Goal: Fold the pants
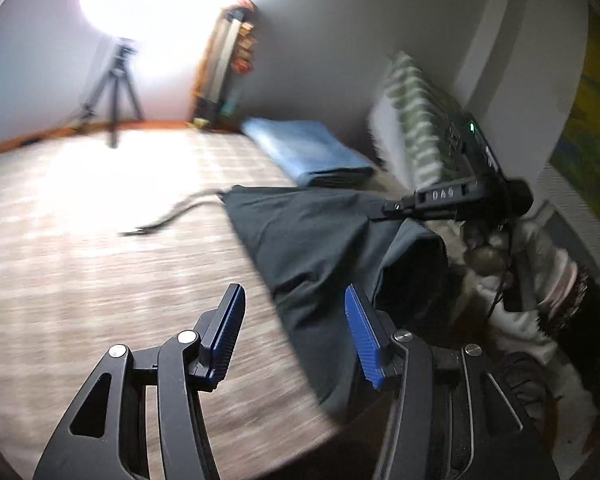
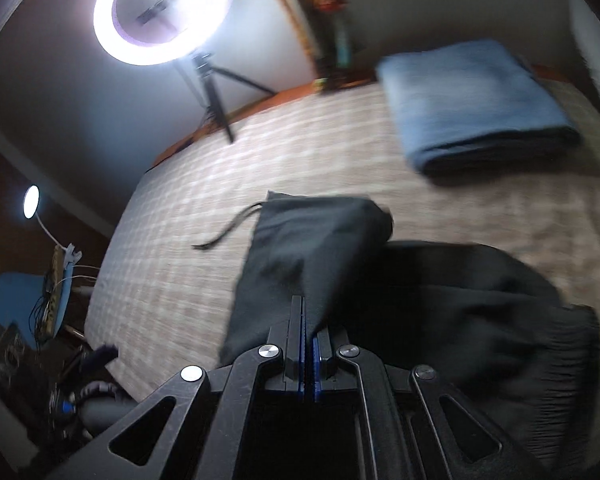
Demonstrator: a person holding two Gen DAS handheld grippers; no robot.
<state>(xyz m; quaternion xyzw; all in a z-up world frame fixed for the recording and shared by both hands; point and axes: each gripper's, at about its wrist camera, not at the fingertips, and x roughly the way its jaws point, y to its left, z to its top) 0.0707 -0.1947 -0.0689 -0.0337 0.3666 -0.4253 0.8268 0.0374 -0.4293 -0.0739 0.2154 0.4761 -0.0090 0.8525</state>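
Right claw (image 2: 309,344): clamped on a fold of the pants (image 2: 316,248), cloth rising straight ahead from between the pads. Left claw (image 1: 296,332): apart, empty, pants (image 1: 320,248) ahead and to its right on the bed (image 1: 100,260). Pants partly bunched, long axis running from drawstring end toward the bed's near edge. Nearer claw for free cloth, judged: left.

My left gripper (image 1: 296,336) angled down over pants (image 1: 320,240), jaws apart, nothing between pads. My right gripper (image 2: 310,344) tilted steeply down, jaws clamped on pants fabric.
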